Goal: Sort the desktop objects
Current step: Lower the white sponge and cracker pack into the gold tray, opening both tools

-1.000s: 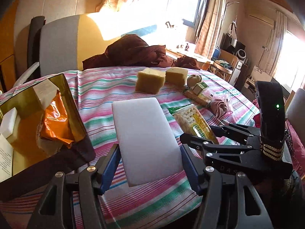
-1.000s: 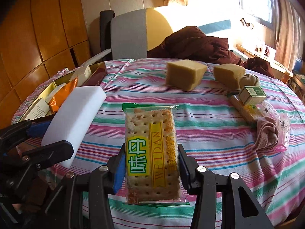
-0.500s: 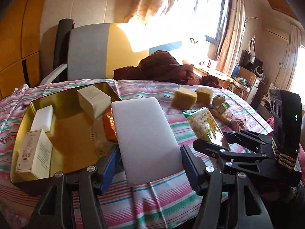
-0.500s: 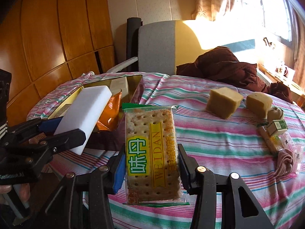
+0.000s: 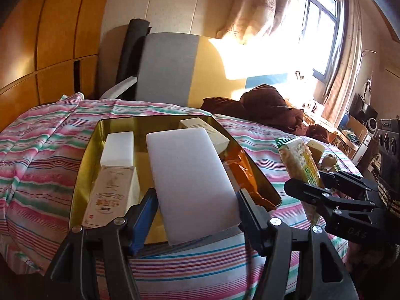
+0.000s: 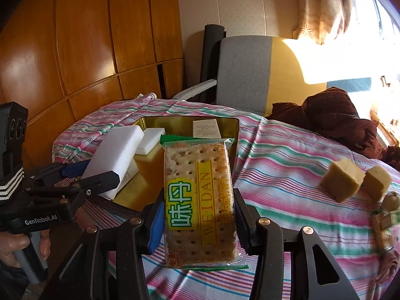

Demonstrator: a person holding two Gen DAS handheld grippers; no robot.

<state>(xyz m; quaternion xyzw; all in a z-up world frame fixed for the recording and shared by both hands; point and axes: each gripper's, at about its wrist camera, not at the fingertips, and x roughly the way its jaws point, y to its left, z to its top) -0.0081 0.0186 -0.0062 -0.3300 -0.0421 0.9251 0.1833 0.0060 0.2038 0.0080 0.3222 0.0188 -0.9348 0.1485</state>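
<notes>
Left gripper (image 5: pixel 197 207) is clamping a white sponge (image 5: pixel 190 177) over the gold tray (image 5: pixel 85 155) ahead, right gripper (image 6: pixel 198 215) is clamping a cracker pack (image 6: pixel 200 200); foam blocks (image 6: pixel 341 182) right of it are waiting unsorted.

I see a white foam block (image 5: pixel 190 180) clamped flat in my left hand-held gripper (image 5: pixel 197 207), raised over the gold tray (image 5: pixel 82 165). Cracker pack (image 6: pixel 200 200), clear wrap, green-yellow label, is pinched lengthwise in my right hand-held gripper (image 6: pixel 198 222), held off the striped tabletop (image 6: pixel 287 155). Two tan blocks (image 6: pixel 341 182) lie on it.
</notes>
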